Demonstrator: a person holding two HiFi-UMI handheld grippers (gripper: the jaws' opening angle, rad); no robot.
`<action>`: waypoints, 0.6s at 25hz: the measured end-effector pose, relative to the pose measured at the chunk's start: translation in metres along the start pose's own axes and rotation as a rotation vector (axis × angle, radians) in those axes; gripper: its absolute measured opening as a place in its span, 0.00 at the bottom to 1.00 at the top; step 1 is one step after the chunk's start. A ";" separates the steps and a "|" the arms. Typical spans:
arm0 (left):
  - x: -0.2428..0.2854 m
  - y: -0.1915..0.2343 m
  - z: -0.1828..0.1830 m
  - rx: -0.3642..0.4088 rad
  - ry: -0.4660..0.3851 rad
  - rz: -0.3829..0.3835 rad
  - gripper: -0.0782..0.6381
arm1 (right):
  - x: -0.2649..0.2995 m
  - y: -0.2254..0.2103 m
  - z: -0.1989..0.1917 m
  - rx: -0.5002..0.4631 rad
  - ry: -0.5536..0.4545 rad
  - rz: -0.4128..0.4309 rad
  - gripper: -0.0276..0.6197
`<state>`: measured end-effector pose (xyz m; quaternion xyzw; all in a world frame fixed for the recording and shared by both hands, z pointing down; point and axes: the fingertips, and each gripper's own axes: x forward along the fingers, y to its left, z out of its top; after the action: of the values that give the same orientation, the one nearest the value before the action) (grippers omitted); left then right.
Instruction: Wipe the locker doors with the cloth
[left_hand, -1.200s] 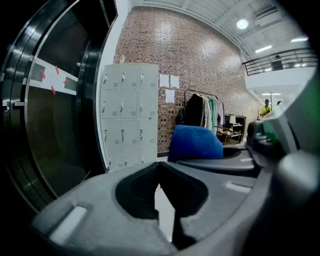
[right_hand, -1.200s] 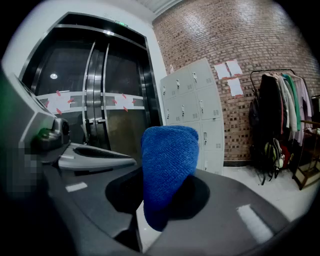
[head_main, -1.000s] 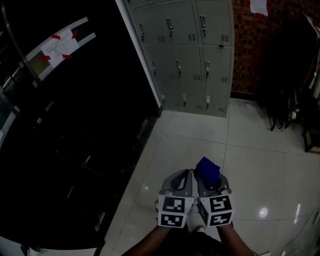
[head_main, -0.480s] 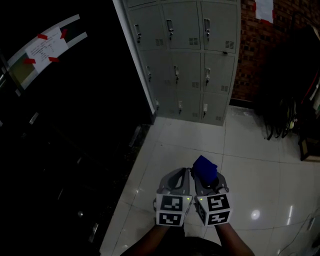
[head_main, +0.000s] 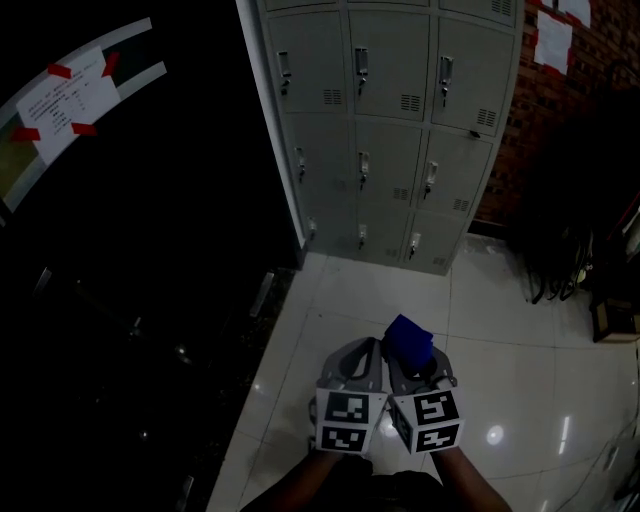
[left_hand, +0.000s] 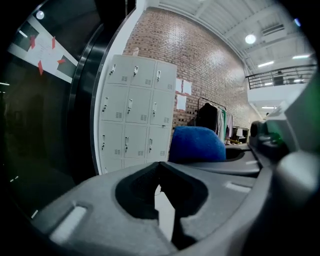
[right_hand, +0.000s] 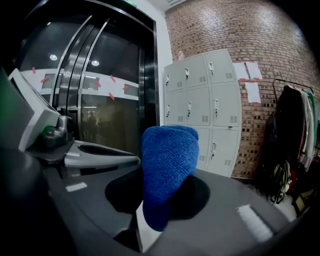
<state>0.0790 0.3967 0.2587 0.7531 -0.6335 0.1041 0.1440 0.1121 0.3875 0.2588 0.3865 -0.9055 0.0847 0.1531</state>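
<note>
A bank of grey lockers (head_main: 395, 110) stands ahead against the brick wall, also in the left gripper view as grey lockers (left_hand: 134, 112) and in the right gripper view as grey lockers (right_hand: 205, 107). A folded blue cloth (head_main: 408, 340) sticks up from my right gripper (head_main: 415, 368), which is shut on it; the blue cloth (right_hand: 165, 167) fills the middle of the right gripper view. My left gripper (head_main: 356, 368) is held close beside the right one, its jaws shut with nothing between them. The blue cloth (left_hand: 196, 144) shows at its right. Both grippers are well short of the lockers.
A dark glass front (head_main: 130, 260) with taped paper (head_main: 60, 105) runs along the left. A rack of dark clothes and bags (head_main: 580, 230) stands at the right by the brick wall (head_main: 560, 90). Pale floor tiles (head_main: 500, 350) lie between me and the lockers.
The view has tilted up and moved nearer the lockers, which now look larger. Both grippers keep their place side by side, the cloth still held in the right one.
</note>
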 end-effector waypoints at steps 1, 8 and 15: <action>0.005 0.008 0.003 -0.001 -0.001 -0.003 0.10 | 0.009 0.000 0.004 -0.003 0.001 -0.003 0.17; 0.037 0.049 0.020 0.007 0.001 -0.009 0.10 | 0.060 -0.007 0.024 0.001 -0.011 -0.018 0.17; 0.087 0.082 0.037 0.018 0.003 0.010 0.10 | 0.115 -0.030 0.035 0.016 -0.022 -0.005 0.17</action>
<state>0.0125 0.2901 0.2604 0.7510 -0.6360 0.1117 0.1377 0.0513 0.2793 0.2660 0.3909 -0.9055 0.0872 0.1404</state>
